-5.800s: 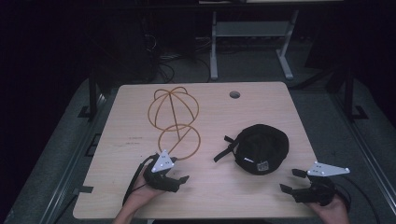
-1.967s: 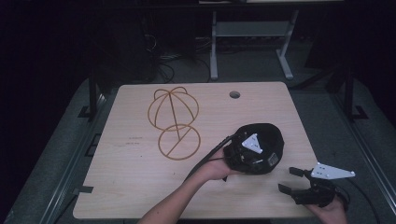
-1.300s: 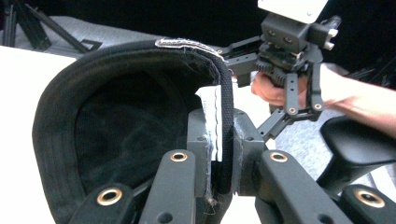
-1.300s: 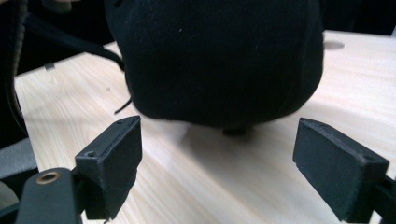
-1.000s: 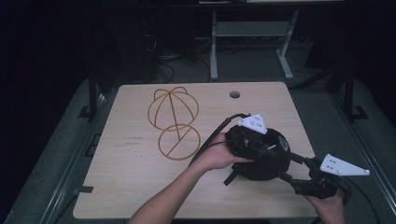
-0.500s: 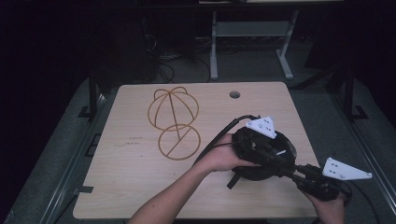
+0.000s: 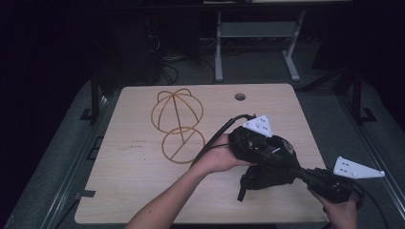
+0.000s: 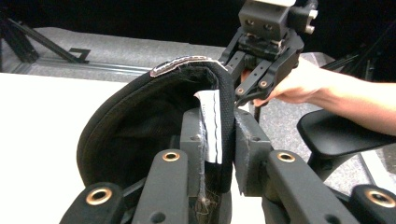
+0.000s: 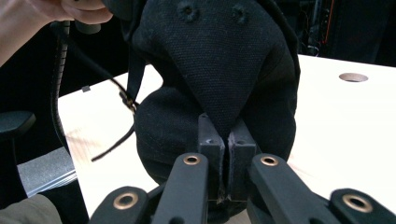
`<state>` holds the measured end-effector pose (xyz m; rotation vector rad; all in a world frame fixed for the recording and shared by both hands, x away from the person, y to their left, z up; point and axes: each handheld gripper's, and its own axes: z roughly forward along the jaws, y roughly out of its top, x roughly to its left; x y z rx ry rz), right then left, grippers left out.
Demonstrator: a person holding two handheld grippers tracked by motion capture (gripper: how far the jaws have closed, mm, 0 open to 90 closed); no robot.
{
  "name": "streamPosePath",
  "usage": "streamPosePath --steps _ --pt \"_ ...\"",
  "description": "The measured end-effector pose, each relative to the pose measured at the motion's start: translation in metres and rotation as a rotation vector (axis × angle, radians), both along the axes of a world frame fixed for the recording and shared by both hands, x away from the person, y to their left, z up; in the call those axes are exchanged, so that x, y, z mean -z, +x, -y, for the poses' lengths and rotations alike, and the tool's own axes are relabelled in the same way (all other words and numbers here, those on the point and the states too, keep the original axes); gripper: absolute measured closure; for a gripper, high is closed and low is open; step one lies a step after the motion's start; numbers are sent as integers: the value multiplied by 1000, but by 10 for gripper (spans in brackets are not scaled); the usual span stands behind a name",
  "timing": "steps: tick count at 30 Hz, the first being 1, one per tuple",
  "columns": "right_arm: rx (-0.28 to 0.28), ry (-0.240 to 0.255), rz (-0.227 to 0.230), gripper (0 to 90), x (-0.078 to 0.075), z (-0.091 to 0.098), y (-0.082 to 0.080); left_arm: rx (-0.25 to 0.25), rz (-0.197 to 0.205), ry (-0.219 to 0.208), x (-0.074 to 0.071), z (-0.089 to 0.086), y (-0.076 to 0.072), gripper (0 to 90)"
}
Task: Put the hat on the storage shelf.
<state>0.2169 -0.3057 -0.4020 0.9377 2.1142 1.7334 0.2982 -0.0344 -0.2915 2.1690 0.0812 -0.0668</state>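
Pale wooden table (hole near far edge), dark room.

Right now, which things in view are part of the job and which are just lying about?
In the job:
- black cap, lifted off the table
- left gripper, shut on the cap's rim
- right gripper, shut on the cap's fabric

Lying about:
- wire hat stand
- table
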Motion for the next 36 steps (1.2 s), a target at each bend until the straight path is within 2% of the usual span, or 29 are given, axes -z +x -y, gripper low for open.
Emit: streamPosePath --steps 8,23,29,34,36 --pt "6 -3 -36 872 -7 3 2 -45 4 -2 -3 -17 2 643" --pt "1 -8 -84 872 -14 2 11 -125 20 -4 -3 -66 -1 617" --pt "2 -8 -97 872 -18 6 14 -163 18 1 7 -86 0 611" --pt "10 -13 -110 871 -25 11 18 -190 11 5 21 -101 -1 606" --pt "12 -16 -113 871 -29 12 20 -199 13 19 27 -107 -1 603"
